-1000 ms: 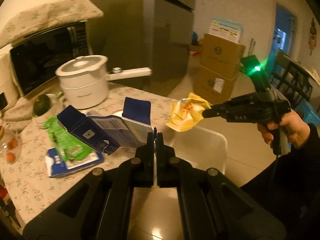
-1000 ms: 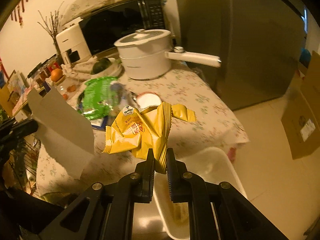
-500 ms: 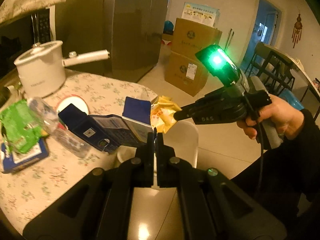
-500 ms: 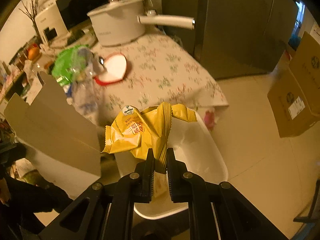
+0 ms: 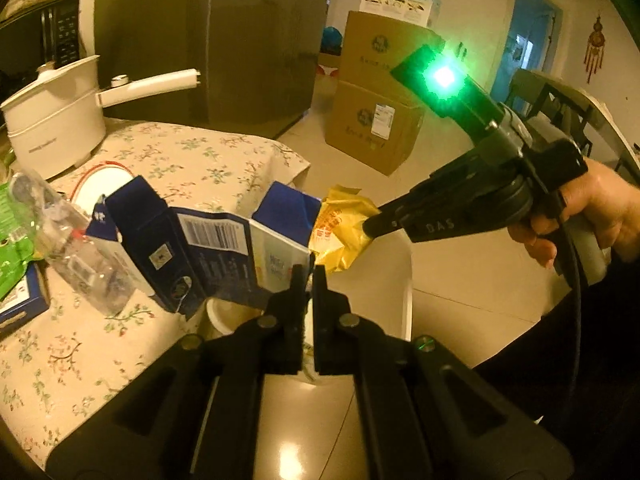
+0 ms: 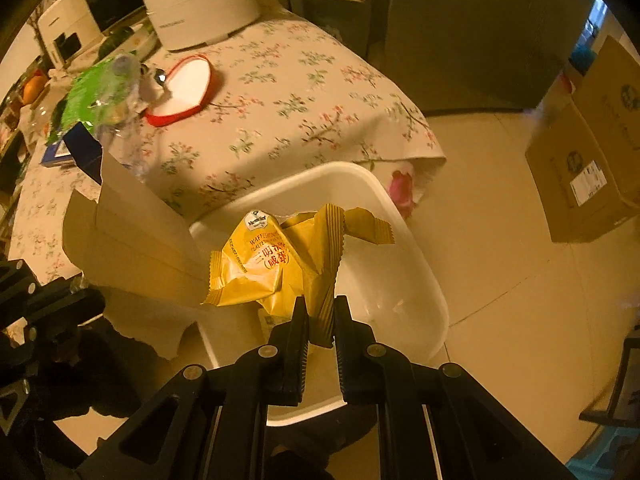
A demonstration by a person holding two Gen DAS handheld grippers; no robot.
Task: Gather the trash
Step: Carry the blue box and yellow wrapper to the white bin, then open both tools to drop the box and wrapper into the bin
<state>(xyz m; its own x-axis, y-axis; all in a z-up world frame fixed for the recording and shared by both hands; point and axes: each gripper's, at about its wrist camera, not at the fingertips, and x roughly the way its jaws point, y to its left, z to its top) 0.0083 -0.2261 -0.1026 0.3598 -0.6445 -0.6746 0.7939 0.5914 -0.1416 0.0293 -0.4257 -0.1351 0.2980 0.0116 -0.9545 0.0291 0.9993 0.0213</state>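
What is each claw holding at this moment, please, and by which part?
Right claw: the yellow snack wrapper, pinched at its crimped end. Left claw: the flattened blue carton, gripped by a thin edge.

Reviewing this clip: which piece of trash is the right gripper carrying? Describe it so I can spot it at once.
Find the table with the floral cloth, then the white bin on the floor beside it. Above the bin, the right gripper pinches a crumpled yellow snack wrapper. Unlike the flattened blue carton beside it, it is glossy yellow foil with red lettering.

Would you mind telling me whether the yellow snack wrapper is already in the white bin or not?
Not yet in. The yellow wrapper is pinched in the right gripper, hanging above the white bin.
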